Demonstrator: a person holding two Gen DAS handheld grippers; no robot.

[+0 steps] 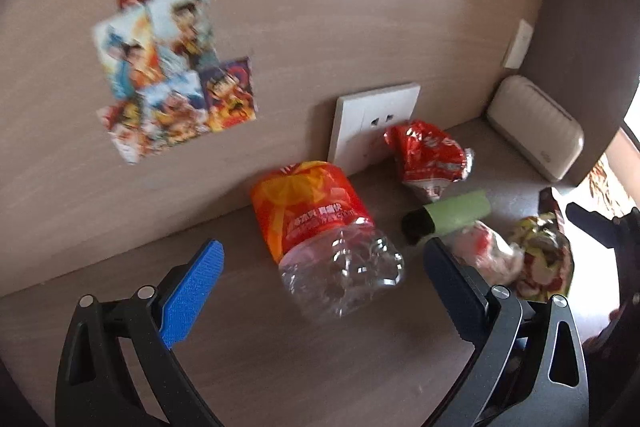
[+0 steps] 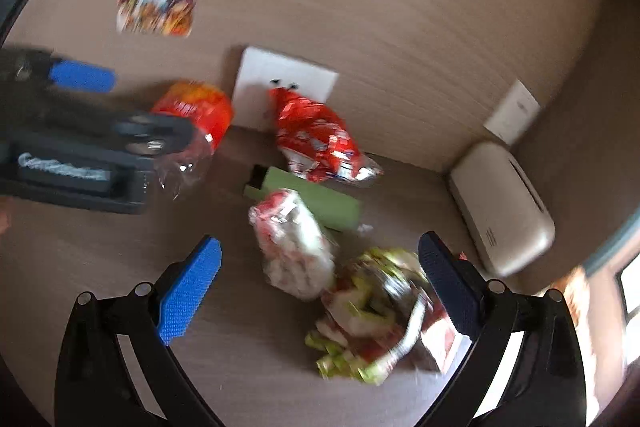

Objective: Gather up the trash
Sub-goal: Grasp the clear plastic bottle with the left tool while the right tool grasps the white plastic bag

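A crushed clear plastic bottle with an orange label [image 1: 324,227] lies on the wooden desk, between the open fingers of my left gripper [image 1: 324,259]; it also shows in the right wrist view [image 2: 192,115]. A red snack wrapper [image 1: 428,155] [image 2: 316,143] leans by the wall socket. A green tube with a black cap [image 1: 452,213] [image 2: 316,201], a white-red crumpled wrapper [image 1: 488,251] [image 2: 292,239] and a green-red crumpled wrapper [image 1: 544,255] [image 2: 376,311] lie to the right. My right gripper [image 2: 320,255] is open just in front of these two wrappers.
A white wall socket plate [image 1: 360,119] [image 2: 256,75] sits on the back wall. A beige box-shaped device [image 1: 536,127] [image 2: 504,203] stands in the right corner. Colourful stickers [image 1: 168,67] cover the wall at the left. The desk's right edge is near the wrappers.
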